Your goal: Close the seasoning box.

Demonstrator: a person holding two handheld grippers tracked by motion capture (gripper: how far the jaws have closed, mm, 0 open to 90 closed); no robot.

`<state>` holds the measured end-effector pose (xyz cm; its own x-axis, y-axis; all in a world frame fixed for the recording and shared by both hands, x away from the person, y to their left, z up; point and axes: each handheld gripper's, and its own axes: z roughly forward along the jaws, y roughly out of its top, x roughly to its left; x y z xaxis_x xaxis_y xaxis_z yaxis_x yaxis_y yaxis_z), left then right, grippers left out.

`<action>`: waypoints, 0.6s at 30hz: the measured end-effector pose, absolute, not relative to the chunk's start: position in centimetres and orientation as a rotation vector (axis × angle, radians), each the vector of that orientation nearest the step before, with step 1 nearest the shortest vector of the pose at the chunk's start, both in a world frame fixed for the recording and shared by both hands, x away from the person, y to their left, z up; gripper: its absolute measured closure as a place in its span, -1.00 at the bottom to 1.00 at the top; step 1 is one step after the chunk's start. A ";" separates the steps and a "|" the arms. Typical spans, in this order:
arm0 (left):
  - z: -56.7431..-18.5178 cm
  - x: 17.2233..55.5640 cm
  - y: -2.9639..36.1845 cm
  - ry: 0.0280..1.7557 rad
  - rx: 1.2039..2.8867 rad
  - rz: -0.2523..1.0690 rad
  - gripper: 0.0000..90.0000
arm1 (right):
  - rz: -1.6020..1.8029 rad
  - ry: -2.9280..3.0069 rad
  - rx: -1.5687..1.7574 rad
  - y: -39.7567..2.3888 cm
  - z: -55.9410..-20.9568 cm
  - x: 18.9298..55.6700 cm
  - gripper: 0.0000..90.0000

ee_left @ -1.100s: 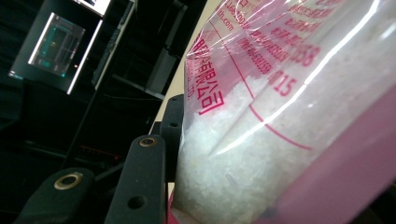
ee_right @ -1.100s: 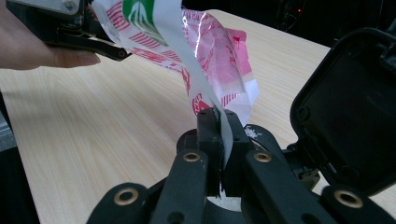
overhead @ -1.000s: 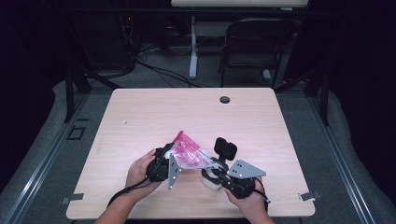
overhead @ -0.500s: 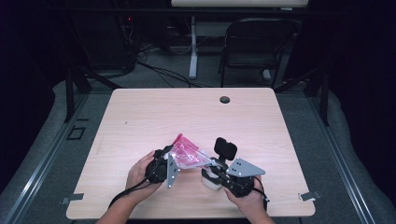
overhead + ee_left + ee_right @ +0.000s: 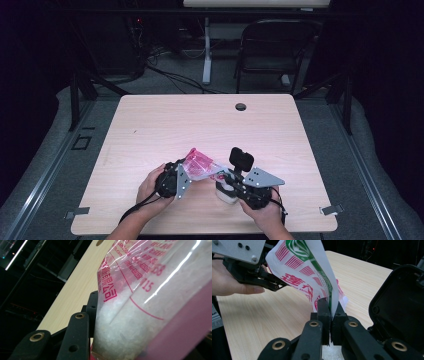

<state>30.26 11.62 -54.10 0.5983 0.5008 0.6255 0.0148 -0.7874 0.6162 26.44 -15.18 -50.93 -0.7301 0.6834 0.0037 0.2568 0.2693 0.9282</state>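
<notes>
Both hand-held grippers grip one bag (image 5: pixel 200 163) above the desk (image 5: pixel 150 125): left (image 5: pixel 189 172) its body, right (image 5: pixel 330 307) its edge.

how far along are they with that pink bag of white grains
Done: both grippers have hold of the pink bag, lifted off the table. In hand: the left gripper clamps its grain-filled end, the right gripper pinches a flat edge. Left: probably opening or pouring; a white container with its black lid up sits by the right hand.

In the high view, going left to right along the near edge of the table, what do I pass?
Left gripper → pink-printed bag → white container → right gripper.
</notes>
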 end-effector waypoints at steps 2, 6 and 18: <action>-54.1 30.3 11.7 0.415 2.268 1.104 0.48 | 1.456 2.147 0.851 -15.1 -50.9 26.4 0.96; -54.3 30.4 11.7 0.428 2.265 1.079 0.48 | 1.452 2.152 0.849 -15.1 -50.9 26.4 0.96; -54.2 30.5 11.8 0.470 2.244 1.010 0.48 | 1.459 2.162 0.844 -15.0 -50.9 26.5 0.95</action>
<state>30.53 11.77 -54.20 0.6432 0.5429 0.5400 0.0638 -0.7408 0.6687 26.47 -15.03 -50.90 -0.7389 0.6738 0.0079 0.2595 0.2737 0.9262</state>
